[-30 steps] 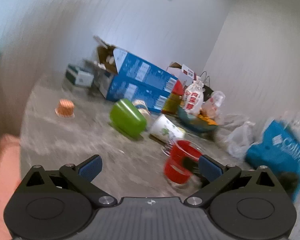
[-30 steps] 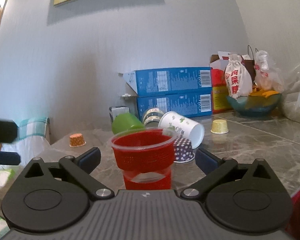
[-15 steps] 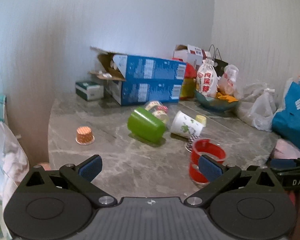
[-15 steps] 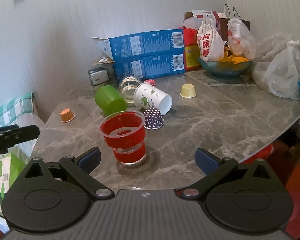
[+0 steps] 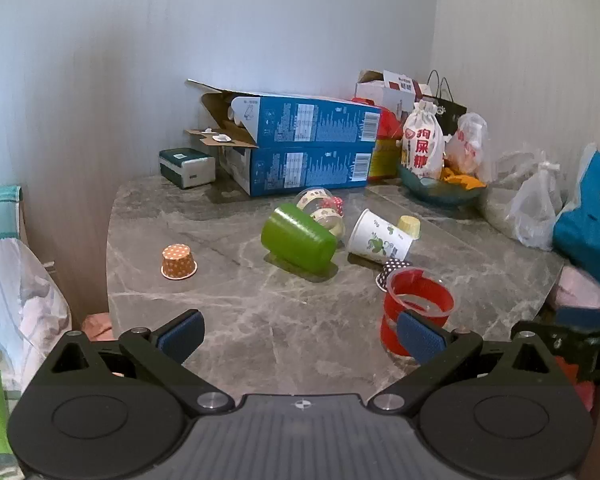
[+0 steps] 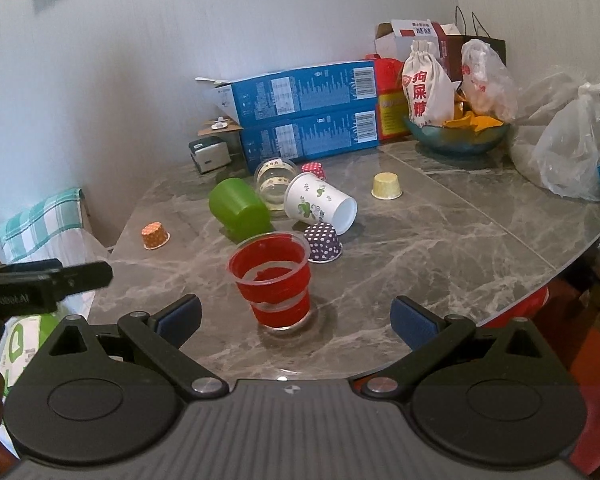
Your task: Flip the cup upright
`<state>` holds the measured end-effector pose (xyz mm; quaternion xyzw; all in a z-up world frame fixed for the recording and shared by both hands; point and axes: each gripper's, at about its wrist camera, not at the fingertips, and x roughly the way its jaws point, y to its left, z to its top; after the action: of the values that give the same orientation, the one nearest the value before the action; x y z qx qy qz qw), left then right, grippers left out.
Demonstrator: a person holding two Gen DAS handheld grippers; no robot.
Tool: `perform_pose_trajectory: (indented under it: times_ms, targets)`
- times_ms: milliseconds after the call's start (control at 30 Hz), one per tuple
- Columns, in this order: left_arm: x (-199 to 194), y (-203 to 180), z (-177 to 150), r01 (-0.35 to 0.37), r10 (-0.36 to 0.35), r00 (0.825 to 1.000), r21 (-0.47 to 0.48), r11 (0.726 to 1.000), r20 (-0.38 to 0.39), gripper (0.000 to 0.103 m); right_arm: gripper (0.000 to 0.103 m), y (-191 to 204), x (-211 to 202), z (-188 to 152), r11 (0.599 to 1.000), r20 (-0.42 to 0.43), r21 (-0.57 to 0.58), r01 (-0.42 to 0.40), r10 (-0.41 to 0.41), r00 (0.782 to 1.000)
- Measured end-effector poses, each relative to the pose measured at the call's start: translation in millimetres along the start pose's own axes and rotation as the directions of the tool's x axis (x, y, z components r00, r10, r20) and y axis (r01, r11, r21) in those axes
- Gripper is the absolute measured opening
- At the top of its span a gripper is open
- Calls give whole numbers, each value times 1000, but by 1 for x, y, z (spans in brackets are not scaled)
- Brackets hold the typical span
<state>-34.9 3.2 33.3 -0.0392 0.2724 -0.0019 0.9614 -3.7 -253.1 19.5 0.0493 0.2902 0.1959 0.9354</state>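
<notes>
Both grippers level above table edge, fingers [image 6: 180, 317] spread, red cup [image 6: 273, 282] upright

Left wrist view: right finger pad [image 5: 420, 336] covers the lower near side of the red cup [image 5: 418, 300]. Purple dotted cup [image 5: 394, 267] mostly hidden behind the red cup's rim. Blue bag [image 5: 592, 216] cut off by the right edge. Print on the blue boxes [image 5: 312, 144] too small to read.

Right wrist view: clear cup [image 6: 274, 180] partly hidden behind the green cup [image 6: 240, 208] and white paper cup [image 6: 320, 206]. Checked cloth [image 6: 40, 224] cut off at the left edge.
</notes>
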Motion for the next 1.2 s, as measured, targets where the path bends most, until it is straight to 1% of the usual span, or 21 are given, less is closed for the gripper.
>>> perform_pose_trajectory:
  times_ms: [100,367,1200]
  targets:
    - [-1,0,0,-7,7,1000,15,1000,6,103,102,1,-1,0,1000,2,-1,2,-2,1000]
    - [-2,-4,-3,3,-3,1000,47,999,-1,103,102,5,-3,1,1000,7,-11,-3,3,1000]
    - [-3,-3,-6,13,-13,1000,29,999,-6,103,102,10,-4,2,1000,12,-22,-9,9,1000]
